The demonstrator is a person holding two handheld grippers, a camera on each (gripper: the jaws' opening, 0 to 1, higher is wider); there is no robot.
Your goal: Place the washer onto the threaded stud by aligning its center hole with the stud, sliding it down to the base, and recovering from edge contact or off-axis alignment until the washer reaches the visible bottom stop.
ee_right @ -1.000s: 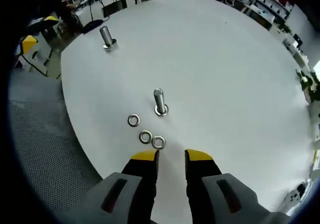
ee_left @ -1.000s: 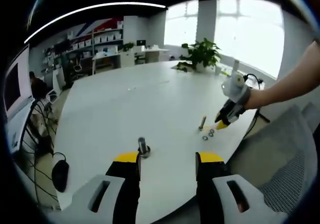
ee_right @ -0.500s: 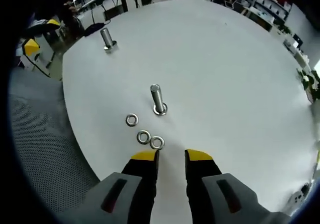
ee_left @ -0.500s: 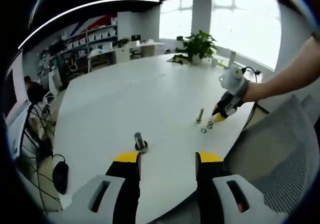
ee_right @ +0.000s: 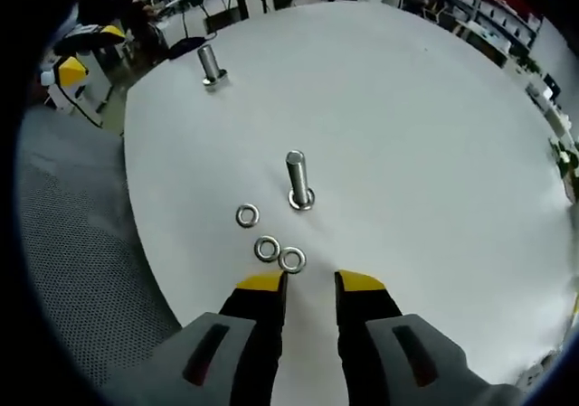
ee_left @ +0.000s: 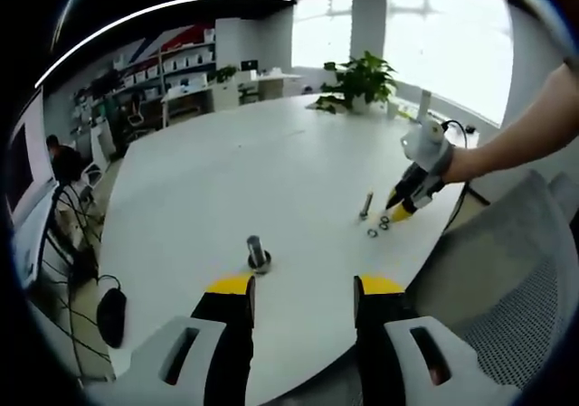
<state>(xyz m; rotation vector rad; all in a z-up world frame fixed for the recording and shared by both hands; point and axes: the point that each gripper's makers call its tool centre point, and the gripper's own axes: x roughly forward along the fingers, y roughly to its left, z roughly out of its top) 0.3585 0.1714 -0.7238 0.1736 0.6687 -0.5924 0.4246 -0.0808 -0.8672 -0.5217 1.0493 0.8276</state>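
Three steel washers lie on the white table: one apart, two touching each other. Just beyond them stands a threaded stud, upright on its head. My right gripper hovers right behind the washers, open with a narrow gap and nothing in it. A second stud stands far off to the upper left. In the left gripper view that second stud is just ahead of my left gripper, which is open and empty. The right gripper, the first stud and the washers show at the right.
The round white table's edge curves close by on the left, with a grey mesh chair below it. A potted plant stands at the table's far side. Desks, shelves and cables fill the room beyond.
Both views have shifted slightly with the hands. The washers and studs lie where they were. Neither gripper's jaws have changed.
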